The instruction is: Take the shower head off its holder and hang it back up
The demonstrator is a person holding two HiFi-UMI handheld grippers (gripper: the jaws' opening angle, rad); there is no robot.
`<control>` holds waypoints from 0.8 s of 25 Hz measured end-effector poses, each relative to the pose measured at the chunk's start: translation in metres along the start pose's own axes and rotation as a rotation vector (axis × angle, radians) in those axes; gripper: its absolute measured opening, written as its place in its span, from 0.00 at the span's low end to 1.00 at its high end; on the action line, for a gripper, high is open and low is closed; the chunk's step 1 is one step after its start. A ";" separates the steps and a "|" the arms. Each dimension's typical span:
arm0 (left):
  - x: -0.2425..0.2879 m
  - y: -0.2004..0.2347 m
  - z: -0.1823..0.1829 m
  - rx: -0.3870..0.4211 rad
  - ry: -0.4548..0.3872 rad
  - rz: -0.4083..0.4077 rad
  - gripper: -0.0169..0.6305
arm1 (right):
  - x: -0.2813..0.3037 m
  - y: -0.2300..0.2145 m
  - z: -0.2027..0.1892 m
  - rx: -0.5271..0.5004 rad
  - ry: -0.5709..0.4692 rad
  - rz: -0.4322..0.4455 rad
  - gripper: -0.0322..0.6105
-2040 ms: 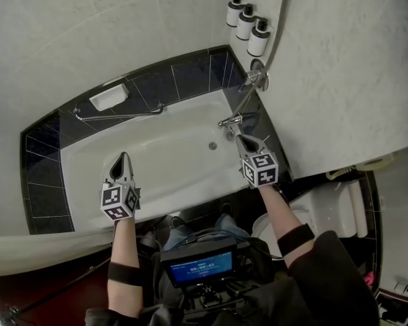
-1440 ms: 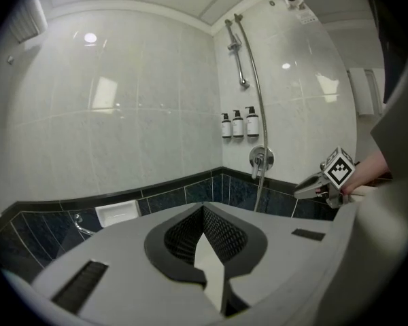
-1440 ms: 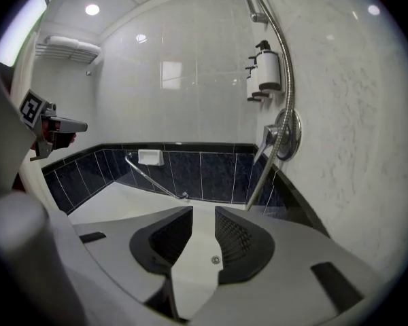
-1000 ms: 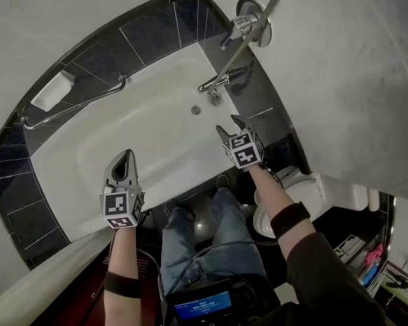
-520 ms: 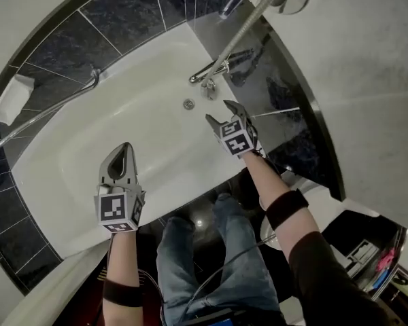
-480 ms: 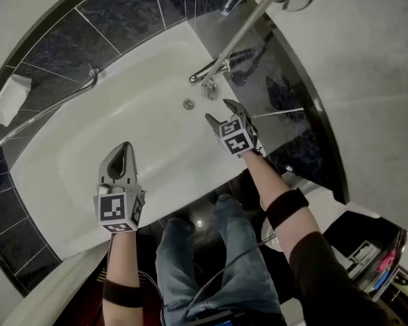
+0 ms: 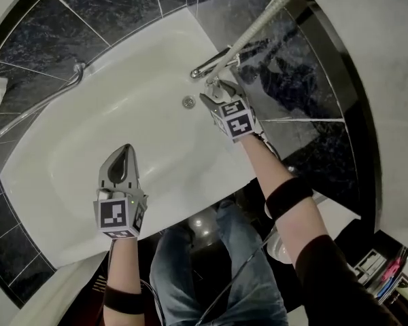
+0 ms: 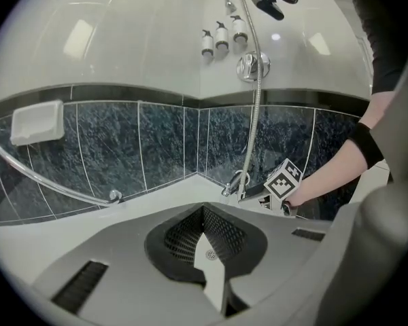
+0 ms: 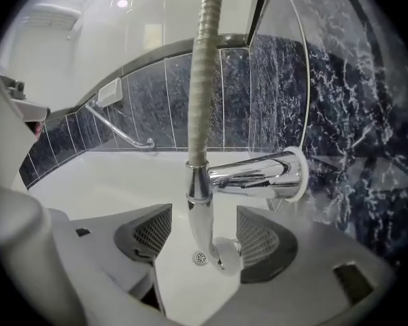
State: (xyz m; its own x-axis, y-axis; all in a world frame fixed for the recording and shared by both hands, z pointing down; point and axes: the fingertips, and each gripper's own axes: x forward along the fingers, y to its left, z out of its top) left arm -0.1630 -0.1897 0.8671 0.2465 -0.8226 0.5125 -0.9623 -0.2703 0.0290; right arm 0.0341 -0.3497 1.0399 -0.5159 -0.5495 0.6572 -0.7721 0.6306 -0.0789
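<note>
The shower head itself is in no view; only its ribbed metal hose (image 7: 265, 15) (image 9: 202, 66) shows, running up out of frame from the tub faucet. My right gripper (image 7: 215, 94) (image 9: 204, 212) is open; its jaws have just been opening. They stand on either side of the chrome fitting (image 9: 198, 202) at the hose's lower end, without touching it, just below the spout (image 9: 258, 174) (image 7: 209, 63). My left gripper (image 7: 124, 151) (image 8: 204, 214) is shut and empty, low over the white bathtub (image 7: 88, 134).
Dark marbled tiles (image 8: 156, 141) ring the tub. A grab bar (image 8: 47, 182) and a white soap dish (image 8: 35, 121) are on the far wall, with three bottles (image 8: 221, 39) and a round valve (image 8: 251, 65) above. The drain (image 7: 188, 102) lies near the faucet.
Both grippers have dropped toward the tub. The right one has moved up to the faucet and its jaws stand wider. The head view has tilted further down.
</note>
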 end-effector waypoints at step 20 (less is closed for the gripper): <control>-0.010 0.022 -0.052 -0.024 0.041 0.037 0.03 | 0.025 0.032 0.009 0.116 -0.074 0.095 0.29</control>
State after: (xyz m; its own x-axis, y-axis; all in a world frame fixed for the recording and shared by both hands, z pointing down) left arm -0.1927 -0.1612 0.9068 0.2061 -0.8105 0.5483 -0.9733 -0.2277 0.0293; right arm -0.0069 -0.3485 1.0470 -0.6114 -0.5317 0.5861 -0.7538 0.6166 -0.2271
